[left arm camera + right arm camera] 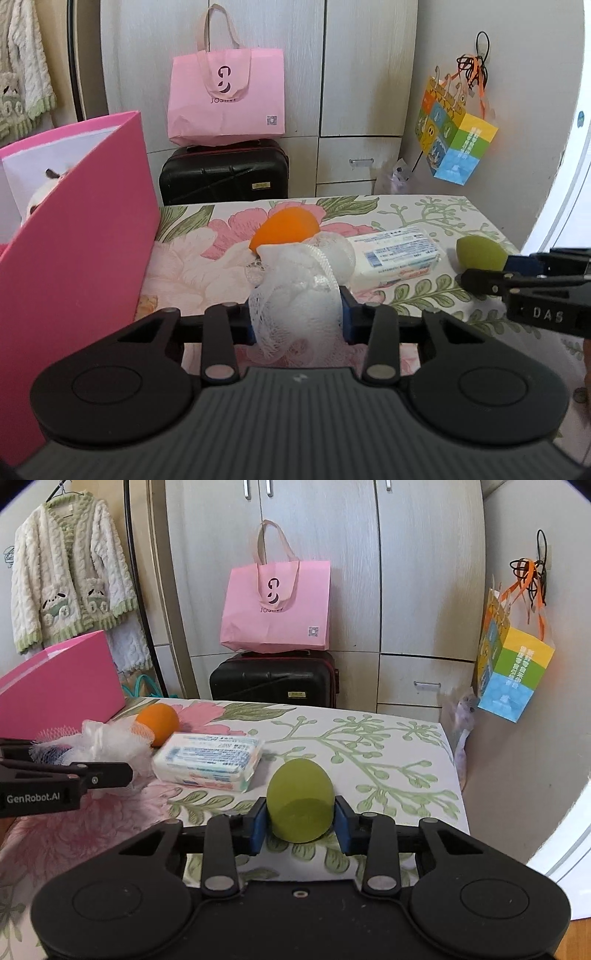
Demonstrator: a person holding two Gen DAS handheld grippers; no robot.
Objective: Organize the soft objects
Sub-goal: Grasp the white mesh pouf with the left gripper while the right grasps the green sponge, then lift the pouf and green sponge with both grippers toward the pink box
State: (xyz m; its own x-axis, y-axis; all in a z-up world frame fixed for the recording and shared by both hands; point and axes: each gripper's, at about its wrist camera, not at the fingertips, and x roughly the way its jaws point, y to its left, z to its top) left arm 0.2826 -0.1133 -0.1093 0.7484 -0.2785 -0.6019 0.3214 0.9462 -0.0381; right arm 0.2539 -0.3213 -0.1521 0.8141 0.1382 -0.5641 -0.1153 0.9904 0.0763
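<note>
Loofah (295, 306) sits pinched between your left gripper (297, 317) pads, near the pink box (74, 240), with the orange sponge (284, 229) and wipes (395, 254) beyond. Right view: your right gripper (300, 821) clamps the green sponge (299, 799) above the floral cloth (388, 760).

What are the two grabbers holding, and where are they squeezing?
The left gripper squeezes the white mesh bath pouf across its middle. The right gripper squeezes the green sponge egg at its wide lower sides.
</note>
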